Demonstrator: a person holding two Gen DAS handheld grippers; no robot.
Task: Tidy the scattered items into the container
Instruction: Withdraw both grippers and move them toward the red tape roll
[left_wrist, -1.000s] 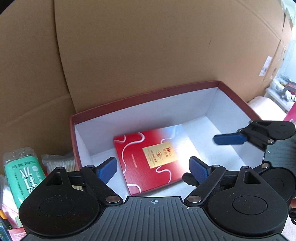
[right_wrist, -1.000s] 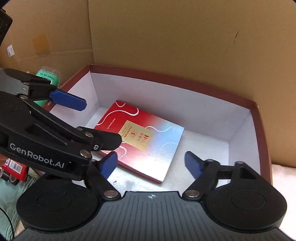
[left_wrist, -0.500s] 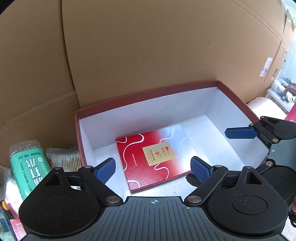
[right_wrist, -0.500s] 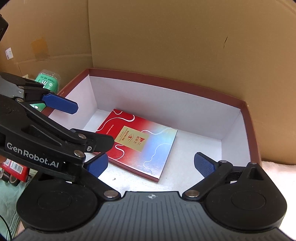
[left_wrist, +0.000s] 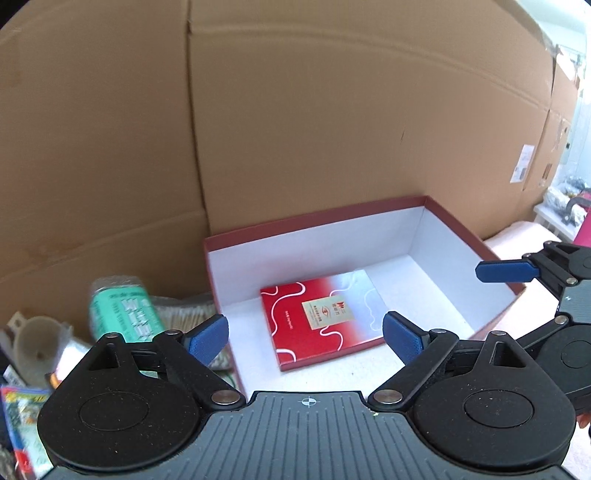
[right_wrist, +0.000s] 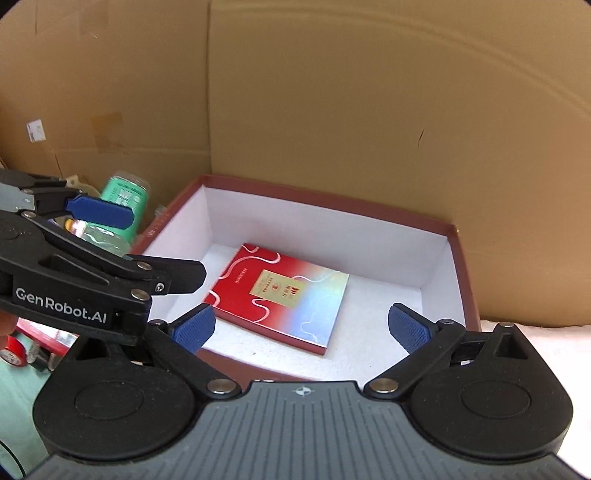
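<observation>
Box (left_wrist: 458, 236) is my landmark: maroon outside, white inside, it sits against the cardboard wall, and the red booklet (left_wrist: 321, 317) lies flat on its floor, nearer the left wall than the right. Over the last second both grippers have pulled up and back from the box; it looks smaller in both wrist views now, and the booklet has not shifted inside it. I read that as one item delivered and released, and the box still has plenty of bare floor to the right of the booklet. My left gripper (left_wrist: 306, 334) has its fingers spread wide with nothing between them, and my right gripper (right_wrist: 301, 325) is the same, open and empty above the box's near rim. Left of the box, outside it, the clutter has come further into view: a green bottle (left_wrist: 125, 314) lying close to the left wall, a bag of cotton swabs (left_wrist: 188, 308) between bottle and box, and a blurred heap of small packets (left_wrist: 22, 410) farther left. I judge the bottle the natural next pickup, with my left gripper nearest it.
</observation>
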